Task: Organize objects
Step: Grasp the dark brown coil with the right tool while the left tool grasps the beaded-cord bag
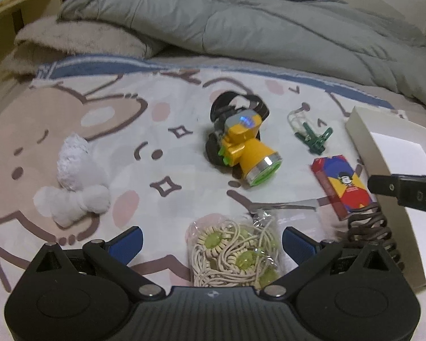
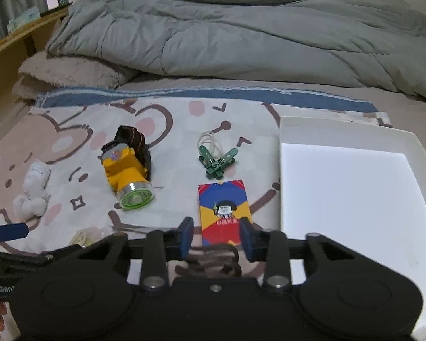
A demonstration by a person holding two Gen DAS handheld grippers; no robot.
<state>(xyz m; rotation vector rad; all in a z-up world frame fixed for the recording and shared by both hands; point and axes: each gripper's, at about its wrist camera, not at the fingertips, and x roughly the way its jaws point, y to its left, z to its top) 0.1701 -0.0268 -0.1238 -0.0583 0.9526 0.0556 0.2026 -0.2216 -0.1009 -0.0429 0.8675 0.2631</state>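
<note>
Rumpled grey quilt [image 2: 241, 37] fills the back of the bed, and the things I am sorting lie nearer me on a cartoon-bear printed sheet [image 2: 170, 130]. Off to my right sits the shallow white cardboard box [image 2: 355, 199], which I judge to be where everything goes.

I carry a claw in each hand. On my right gripper [image 2: 217, 237] the blue pads are drawn in narrow around a dark brown coiled cord [image 2: 213, 258], which sits between them just below the near edge of the red, yellow and blue printed card packet [image 2: 224, 213]. The pads look pressed on the coils, though the loops partly hide the contact. On my left gripper [image 1: 213, 241] the fingers are spread wide, hanging over a clear bag of cream cords with green beads [image 1: 233, 255], not touching it.

To do this step well I should lift the cord straight up so the trailing coils do not drag the card packet, then carry it over the box wall before letting go. The bag is slippery, so my left claw should come down across its bunched middle.
</note>
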